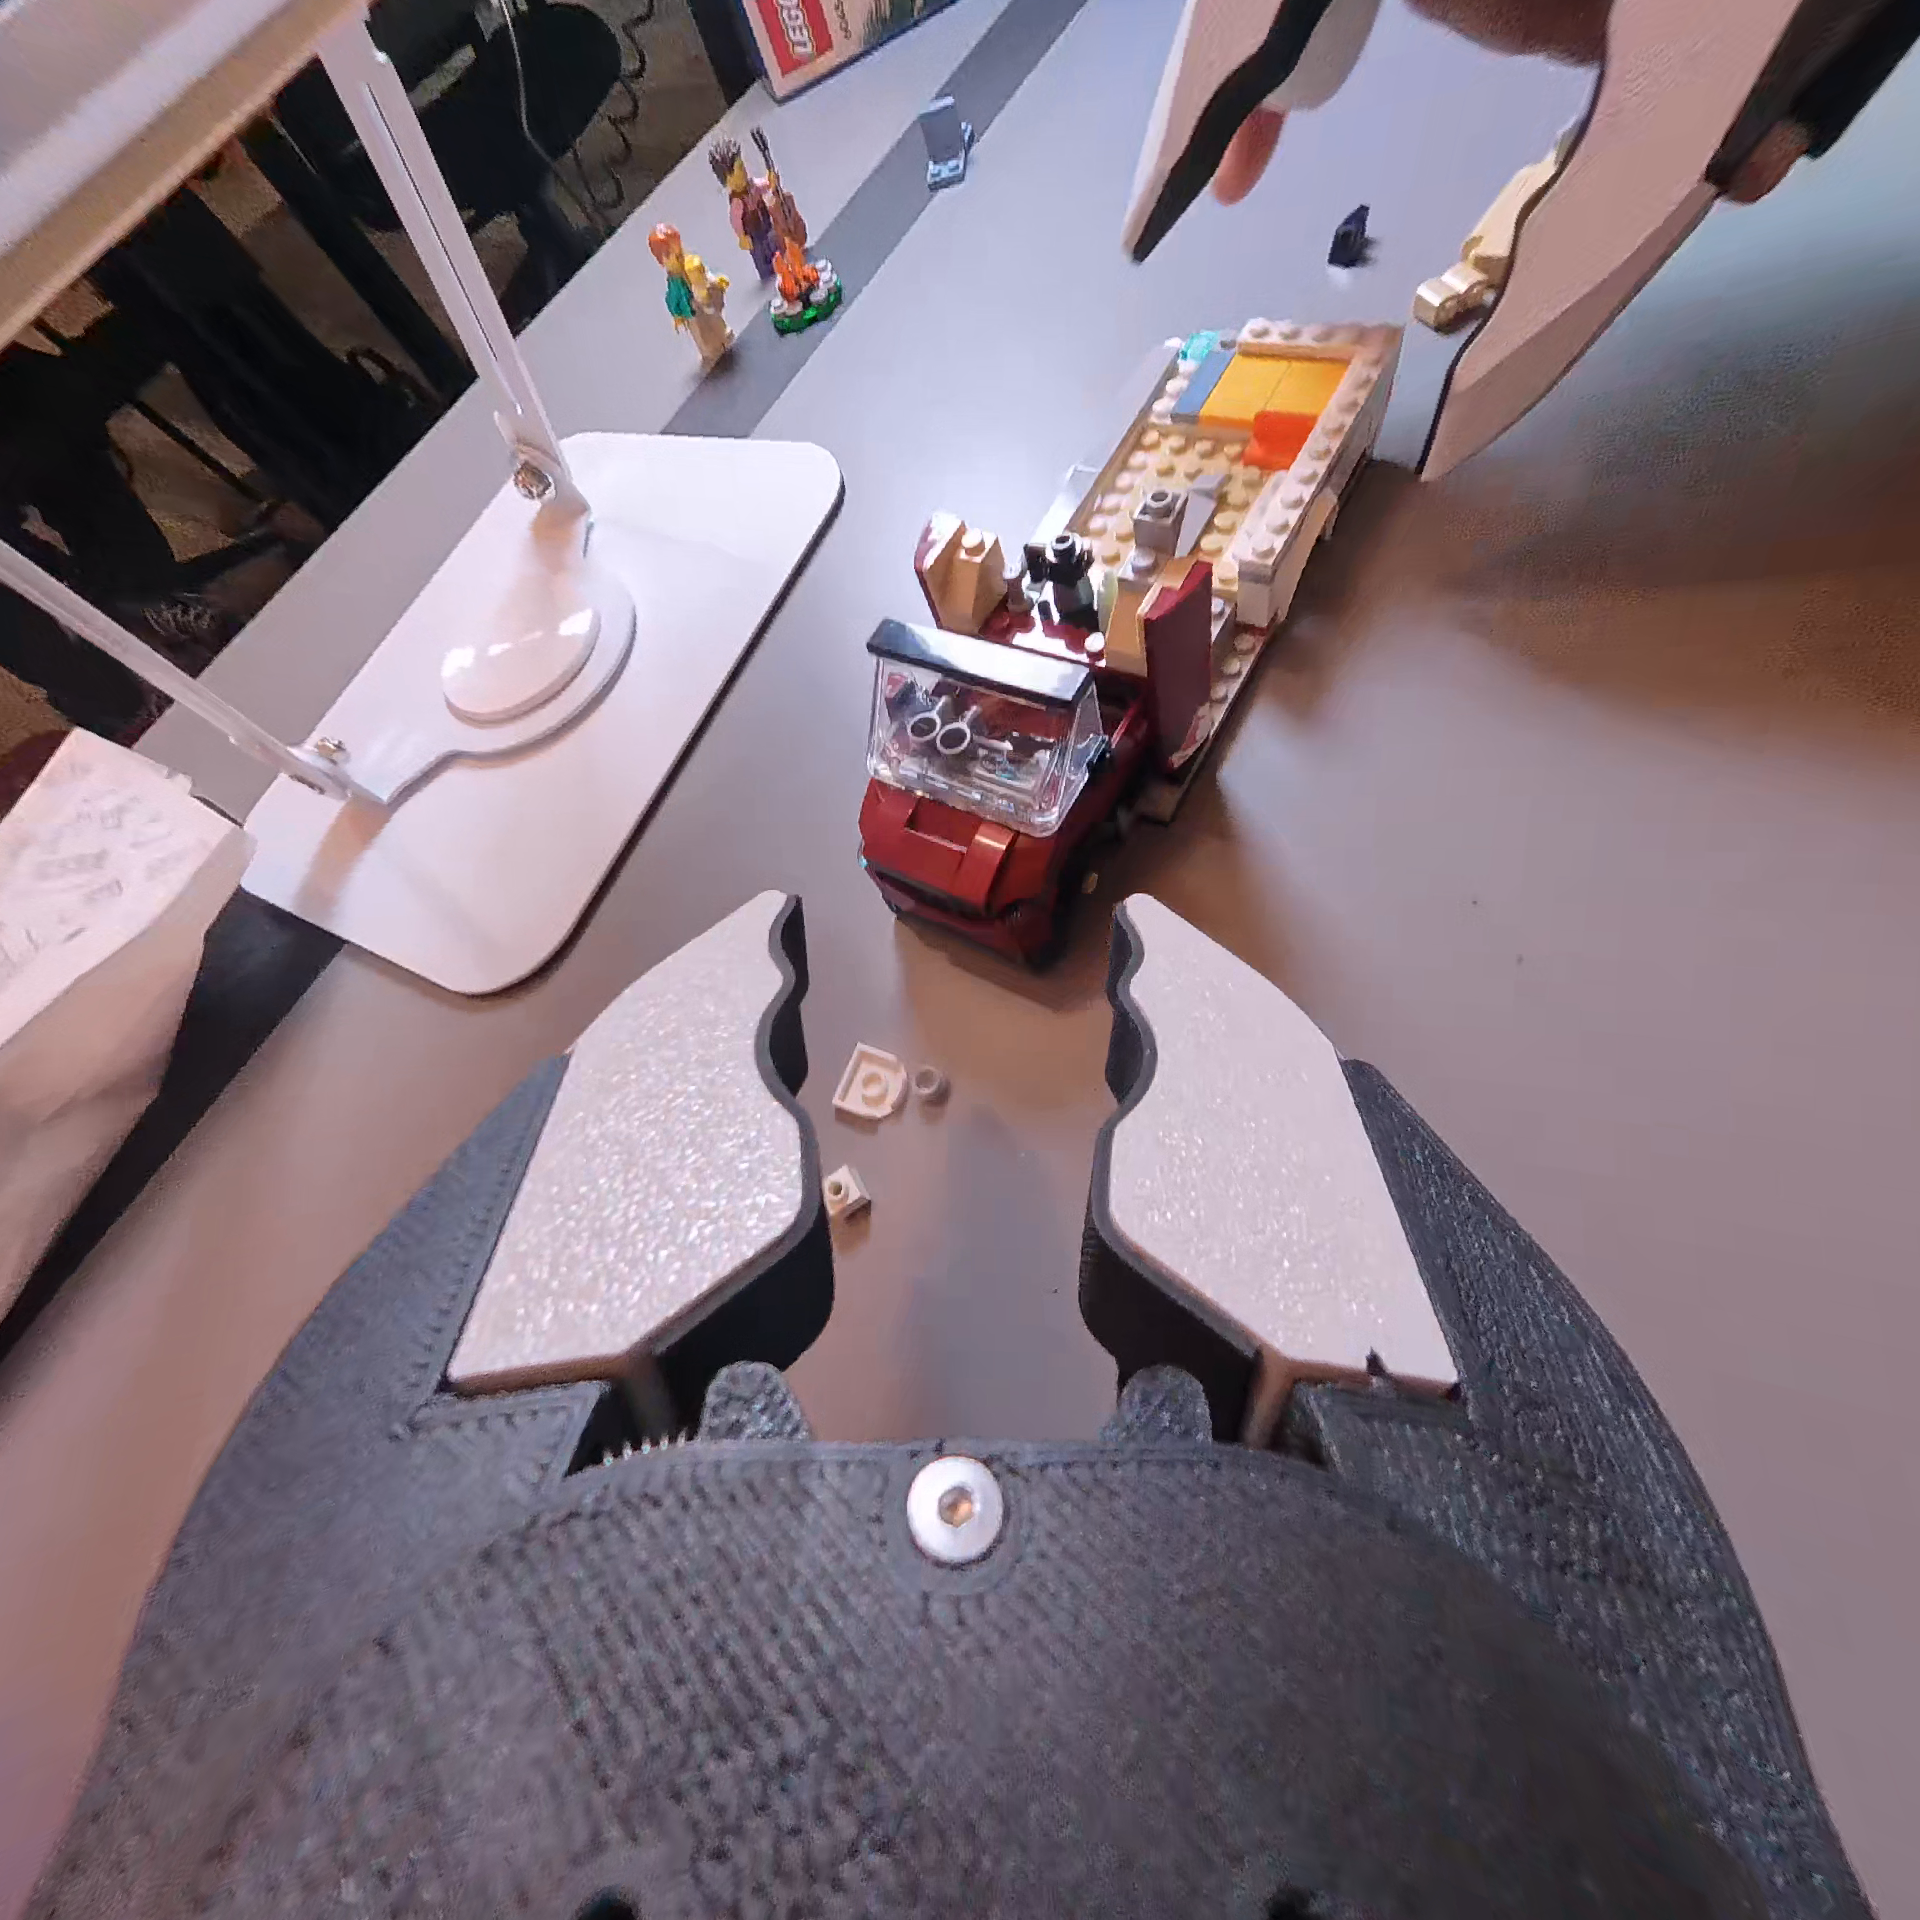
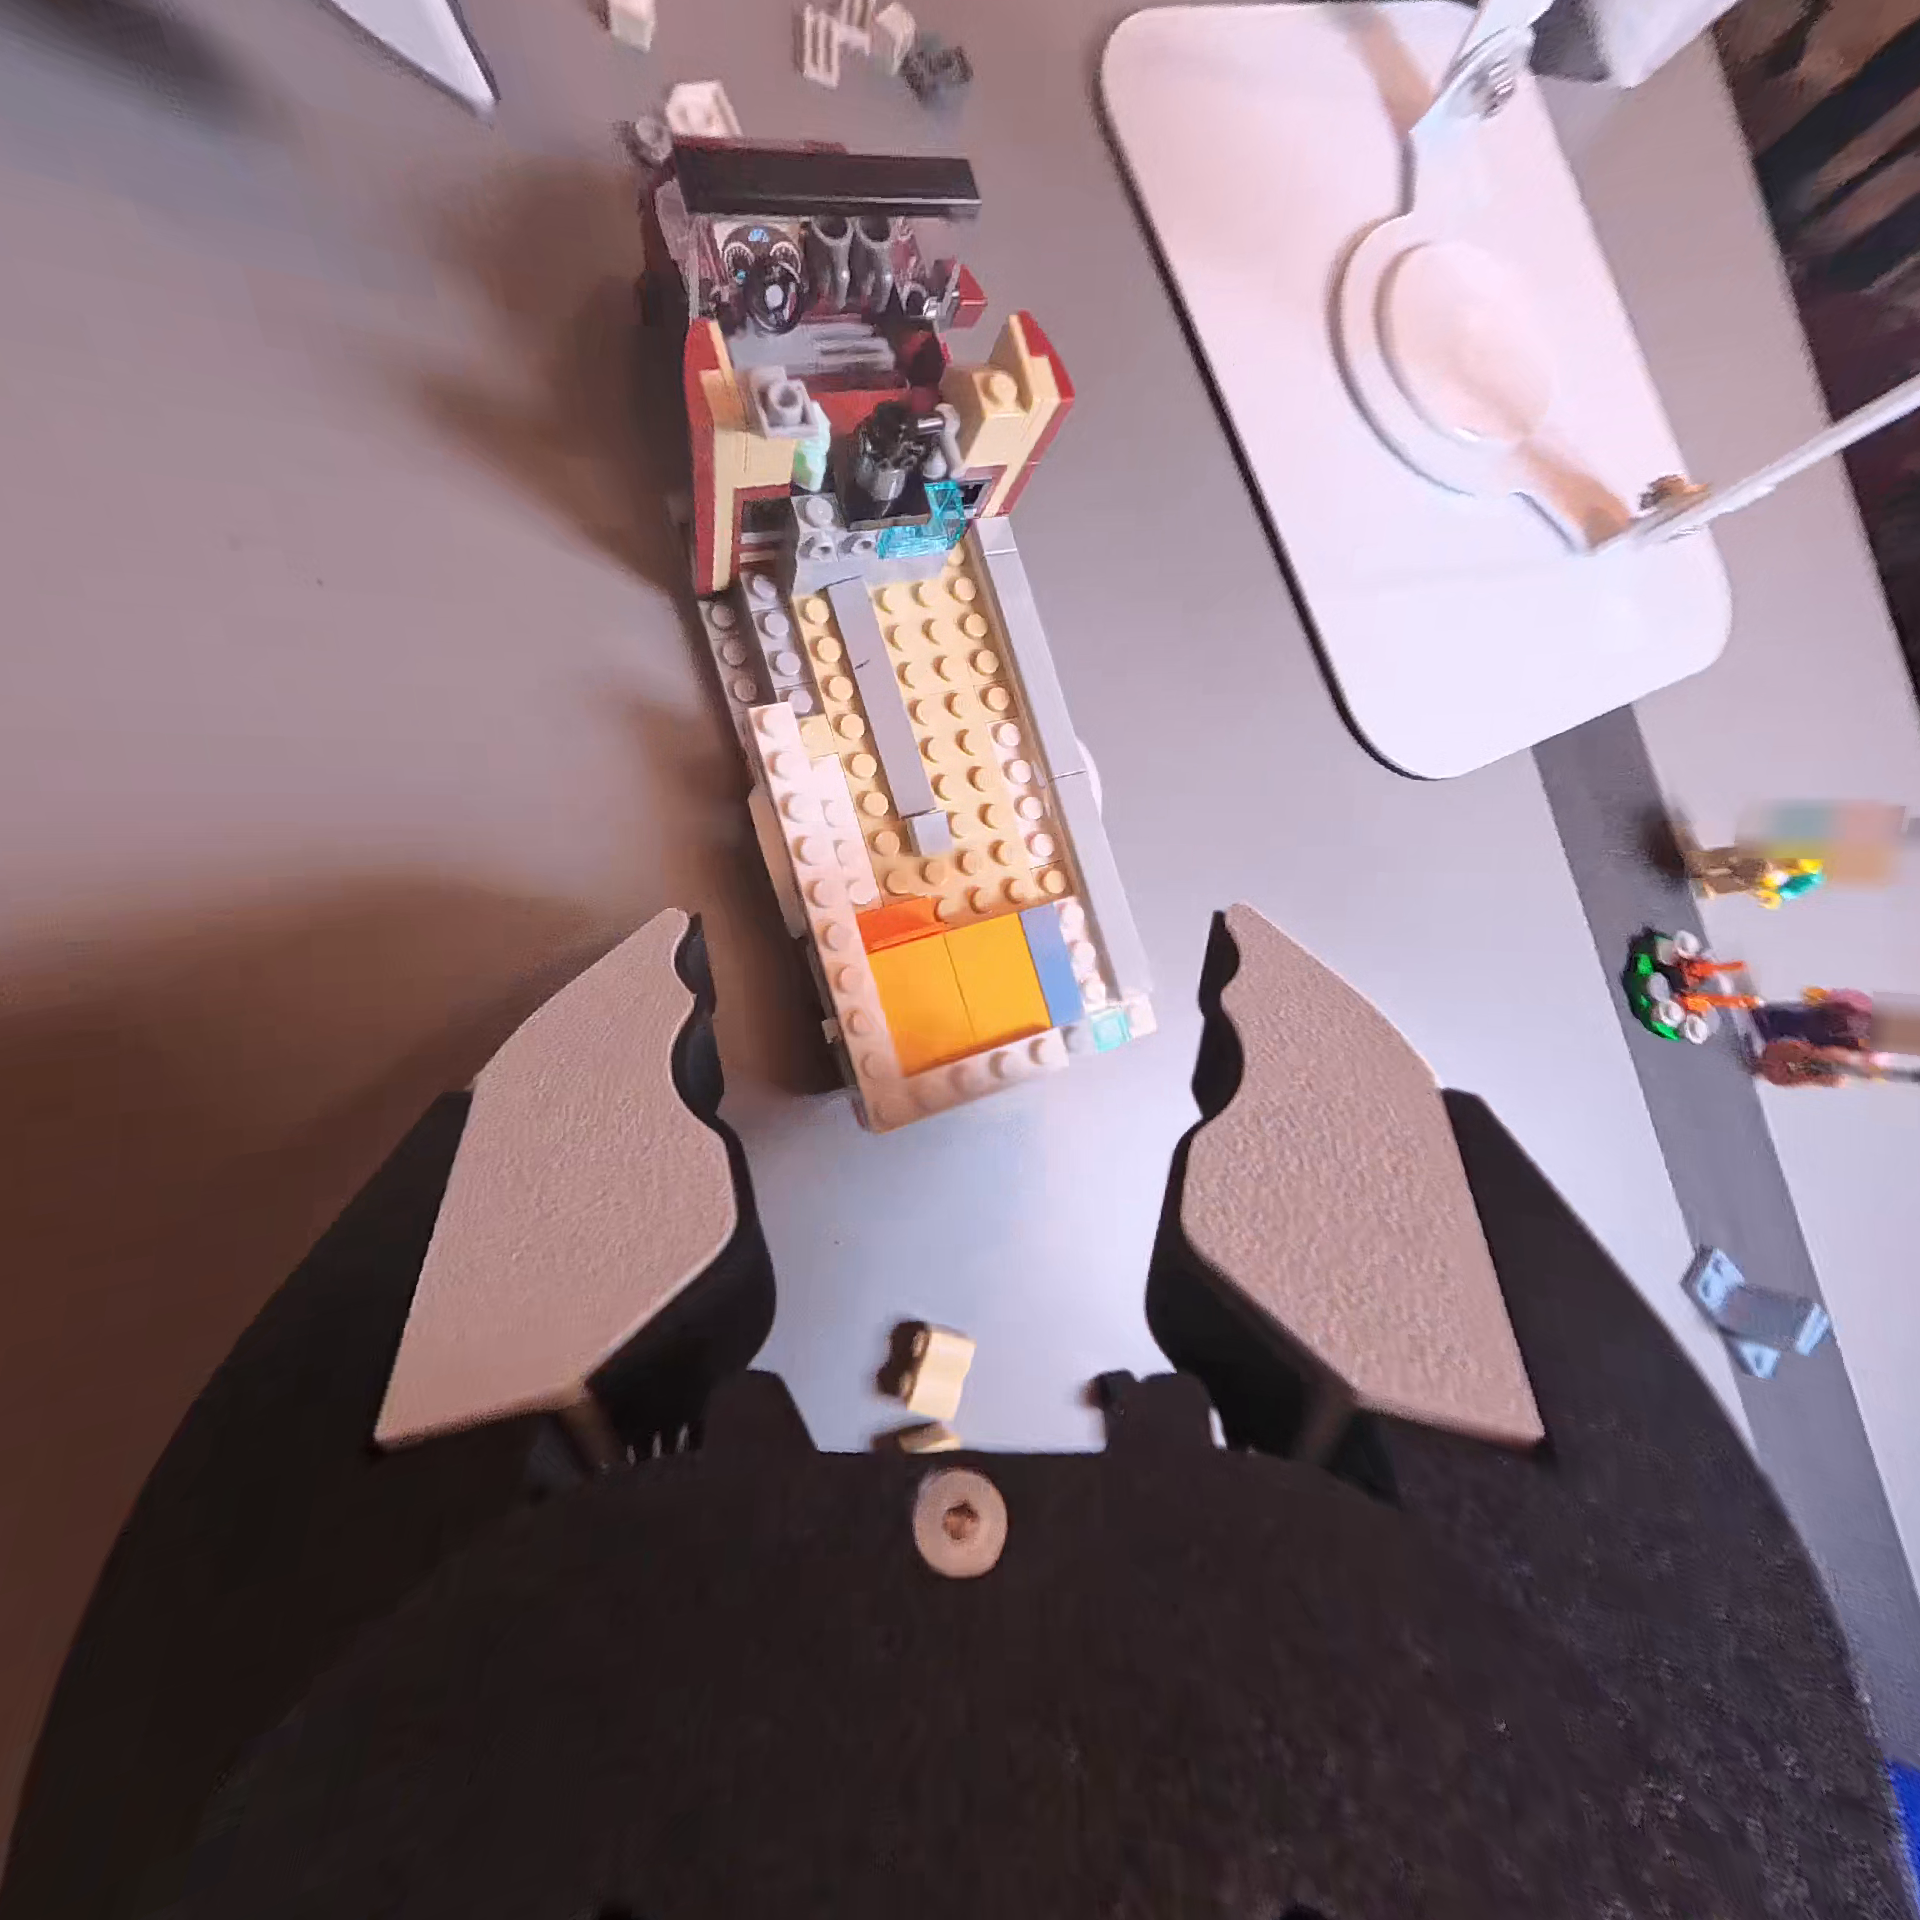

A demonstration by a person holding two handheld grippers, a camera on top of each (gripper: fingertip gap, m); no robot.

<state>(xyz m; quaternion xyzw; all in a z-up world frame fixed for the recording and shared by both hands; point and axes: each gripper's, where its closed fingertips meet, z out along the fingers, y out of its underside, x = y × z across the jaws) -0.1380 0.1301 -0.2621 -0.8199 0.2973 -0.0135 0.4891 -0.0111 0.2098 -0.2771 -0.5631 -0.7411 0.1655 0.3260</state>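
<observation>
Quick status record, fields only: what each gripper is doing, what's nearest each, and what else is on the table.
left gripper: open, holds nothing
nearest left: red cab end of brick-built truck; small loose pieces on table between its fingers
right gripper: wide open, holds nothing
nearest right: truck's tan rear bed with orange tiles; tan loose bricks below it
elsewhere: white lamp base, minifigures
surface: grey table

ahead: brick truck blocks | left: lamp base | right: bare table passable
</observation>
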